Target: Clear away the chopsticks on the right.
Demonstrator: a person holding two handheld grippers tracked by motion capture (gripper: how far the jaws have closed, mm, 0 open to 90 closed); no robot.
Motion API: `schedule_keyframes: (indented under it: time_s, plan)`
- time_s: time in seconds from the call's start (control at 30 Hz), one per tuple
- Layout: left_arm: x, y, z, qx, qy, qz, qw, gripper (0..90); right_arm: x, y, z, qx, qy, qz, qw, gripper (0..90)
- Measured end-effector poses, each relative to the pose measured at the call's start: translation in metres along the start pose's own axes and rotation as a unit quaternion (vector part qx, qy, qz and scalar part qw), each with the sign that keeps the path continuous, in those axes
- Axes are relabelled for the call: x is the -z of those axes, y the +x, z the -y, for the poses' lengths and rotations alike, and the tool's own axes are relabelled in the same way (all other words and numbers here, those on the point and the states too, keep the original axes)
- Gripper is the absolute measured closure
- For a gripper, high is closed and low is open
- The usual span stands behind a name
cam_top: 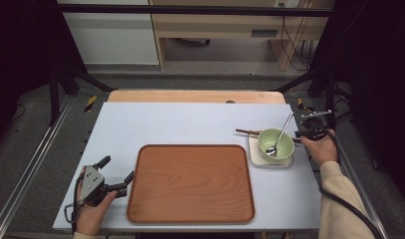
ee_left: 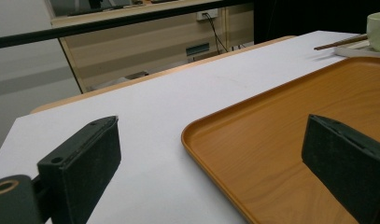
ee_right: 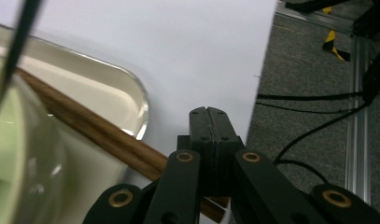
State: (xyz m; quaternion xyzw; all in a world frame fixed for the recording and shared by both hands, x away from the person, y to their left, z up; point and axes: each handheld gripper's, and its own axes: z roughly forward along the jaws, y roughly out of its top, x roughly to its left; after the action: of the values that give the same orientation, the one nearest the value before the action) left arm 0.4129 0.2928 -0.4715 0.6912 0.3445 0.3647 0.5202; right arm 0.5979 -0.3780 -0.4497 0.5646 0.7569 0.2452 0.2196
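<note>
Right gripper [ee_right: 209, 116] at the plate's edge
Its black jaws are pressed together above the wooden chopsticks [ee_right: 99, 133], which lie across the cream plate [ee_right: 108, 88] beside a green bowl [ee_right: 15, 154] on the white tabletop [ee_right: 187, 46]

Even overhead light, dark edges, soft shadows; near bowl [ee_right: 19, 154] blurred.

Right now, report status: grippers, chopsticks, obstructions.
Left gripper open, at tray left edge. Right gripper shut beside chopsticks end; hold unclear. Chopsticks lie across plate behind green bowl, spoon in bowl.
</note>
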Motion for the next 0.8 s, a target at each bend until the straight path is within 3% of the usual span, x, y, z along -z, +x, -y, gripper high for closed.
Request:
schedule_keyframes:
  time_s: [0.2,0.63,0.8]
  plan:
    - [-0.001,0.0,0.0,0.0,0.002,0.003,1.0,4.5,-0.001,-0.002,0.005,-0.003,0.012,-0.007,0.9999,90.0]
    - [-0.002,-0.001,0.001,-0.003,0.006,0.008,0.9999,4.5,0.011,0.004,0.01,0.028,0.024,-0.042,0.9984,90.0]
    - [-0.003,-0.001,0.001,-0.004,0.007,0.01,0.9999,4.4,0.013,0.005,0.013,0.022,0.026,-0.052,0.998,90.0]
